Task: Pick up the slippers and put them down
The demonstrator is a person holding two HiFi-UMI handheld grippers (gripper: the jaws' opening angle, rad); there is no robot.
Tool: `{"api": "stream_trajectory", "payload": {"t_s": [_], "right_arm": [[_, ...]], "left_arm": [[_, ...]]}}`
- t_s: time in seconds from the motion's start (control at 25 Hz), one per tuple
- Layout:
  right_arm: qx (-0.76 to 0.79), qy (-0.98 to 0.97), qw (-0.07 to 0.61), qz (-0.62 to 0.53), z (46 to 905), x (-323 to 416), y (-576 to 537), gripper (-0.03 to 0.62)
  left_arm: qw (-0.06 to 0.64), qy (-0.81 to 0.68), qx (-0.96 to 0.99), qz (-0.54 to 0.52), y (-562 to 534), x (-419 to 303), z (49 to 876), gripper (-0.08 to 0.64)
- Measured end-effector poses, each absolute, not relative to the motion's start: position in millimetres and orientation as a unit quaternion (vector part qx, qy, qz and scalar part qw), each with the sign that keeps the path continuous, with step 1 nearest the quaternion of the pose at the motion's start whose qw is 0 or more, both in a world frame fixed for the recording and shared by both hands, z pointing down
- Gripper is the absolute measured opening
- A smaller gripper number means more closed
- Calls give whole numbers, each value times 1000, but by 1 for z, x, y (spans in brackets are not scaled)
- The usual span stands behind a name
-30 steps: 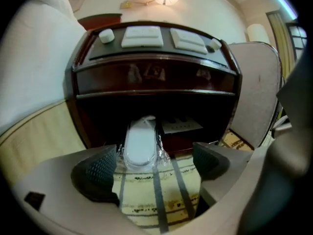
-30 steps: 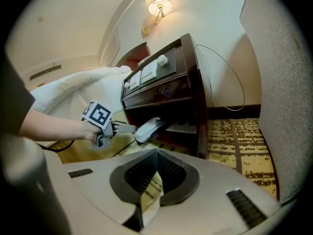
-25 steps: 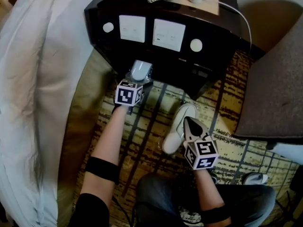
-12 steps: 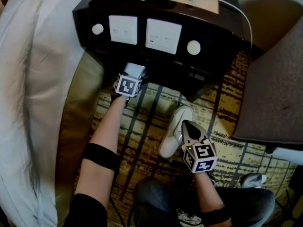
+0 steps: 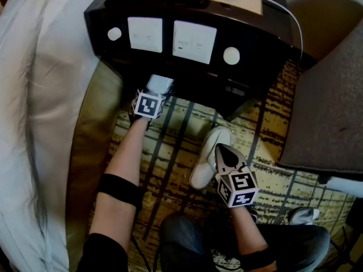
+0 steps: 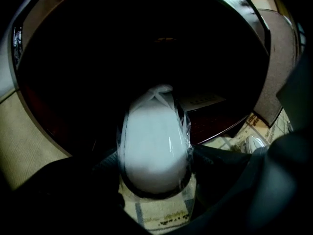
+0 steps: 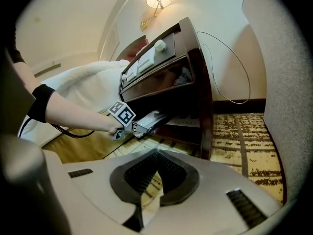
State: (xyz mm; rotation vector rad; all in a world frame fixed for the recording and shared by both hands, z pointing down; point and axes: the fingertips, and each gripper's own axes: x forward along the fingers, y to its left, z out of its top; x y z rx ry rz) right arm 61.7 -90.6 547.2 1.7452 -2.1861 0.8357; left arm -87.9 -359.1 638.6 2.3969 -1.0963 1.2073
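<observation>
The white slipper nearest me is lying on the patterned carpet at lower centre of the head view, tight against my right gripper. I am keeping its fingers pressed together, and I cannot tell whether they are nipping the slipper's edge.

Further up the frame I am reaching my left gripper under the dark nightstand. Its jaws have just been closing. In the left gripper view its fingers seem to be touching both sides of a second, plastic-wrapped slipper lying half under the stand. I am reading that as the grip being taken, with the lift coming next.

Against the frame a second ago, the left marker cube is sitting higher in the picture and closer to the stand. The right gripper and its slipper are sitting where they were.
</observation>
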Motion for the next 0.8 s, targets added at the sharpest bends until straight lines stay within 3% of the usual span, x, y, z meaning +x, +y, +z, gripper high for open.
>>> {"api": "stream_trajectory", "payload": {"t_s": [0.8], "right_arm": [[585,-758,103,270,522,43,-75,0]], "left_arm": [[107,-399,849,329,-282,-134,572,400]]}}
